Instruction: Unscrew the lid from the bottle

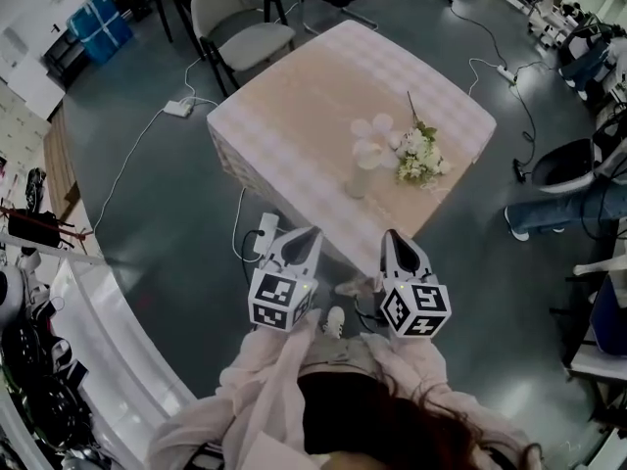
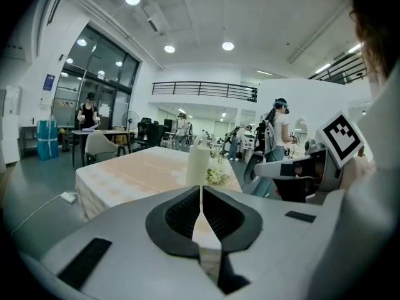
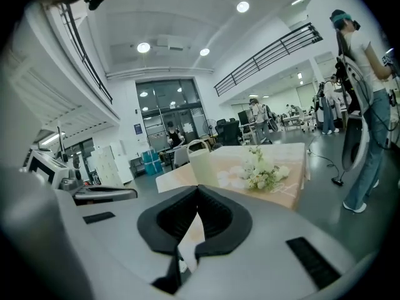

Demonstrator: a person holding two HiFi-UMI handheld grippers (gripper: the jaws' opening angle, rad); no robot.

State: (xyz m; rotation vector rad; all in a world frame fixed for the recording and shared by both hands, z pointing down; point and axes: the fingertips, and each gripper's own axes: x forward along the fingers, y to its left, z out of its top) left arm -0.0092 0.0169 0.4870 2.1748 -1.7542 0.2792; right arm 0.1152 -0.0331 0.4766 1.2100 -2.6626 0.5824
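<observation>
Cream bottle [image 1: 361,174] stands upright on the surface [image 1: 294,116], which is covered in a pale checked cloth. The bottle is ahead of both your grippers and well apart from them, past the near edge of the surface. Its lid [image 3: 199,145], with a loop handle, sits on top.

Your left gripper [image 1: 297,235] has its jaws pressed together with nothing between them. In the left gripper view the bottle is straight ahead, just above the line where the jaws meet.

Your right gripper [image 1: 398,237] is likewise fully closed and empty. It is level with the left gripper and held beside it, short of the surface edge. From it the bottle is also ahead, close to centre.

White flowers [image 1: 419,157] lie on the cloth just right of the bottle, as seen from either gripper.

Beyond the far side of the surface, ahead and to the left of your grippers, is a grey chair [image 1: 240,27]. A white power strip [image 1: 178,109] lies on the floor.
</observation>
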